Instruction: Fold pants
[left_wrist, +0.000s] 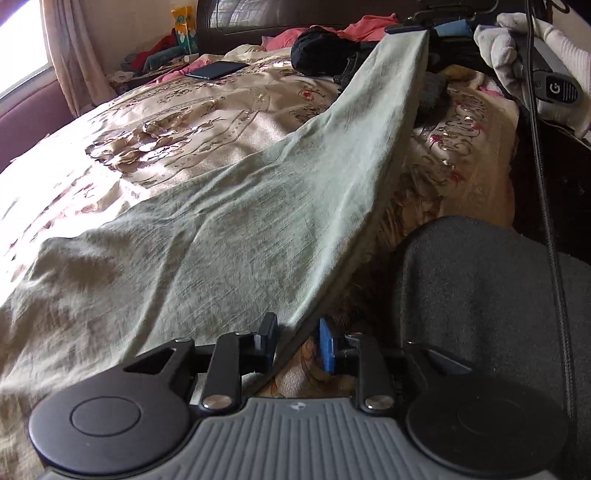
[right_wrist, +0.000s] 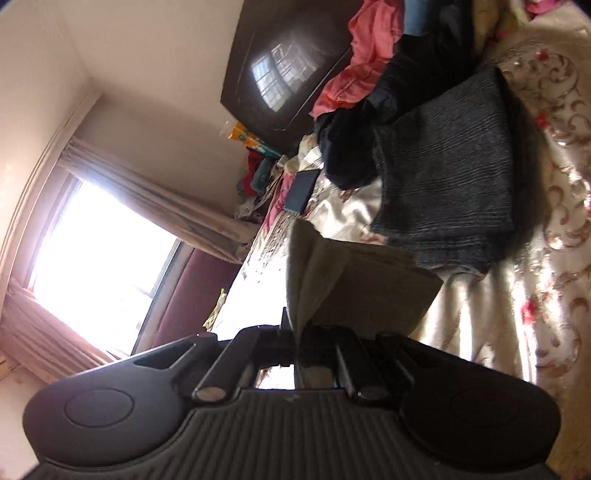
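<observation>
A bed (left_wrist: 221, 122) fills the room, covered by a shiny cream bedspread (right_wrist: 546, 229) with a floral scroll pattern. At its far end stands a dark glossy headboard (right_wrist: 280, 66), which reflects a barred window. The walls (right_wrist: 155, 74) are plain and pale. A bright window (right_wrist: 99, 243) throws strong daylight over the bed's left edge; pinkish curtains (left_wrist: 70, 48) hang beside it. Below the window runs a maroon padded seat (left_wrist: 33, 114). Clothes and a yellow packet (left_wrist: 184, 26) crowd the corner beside the headboard.
</observation>
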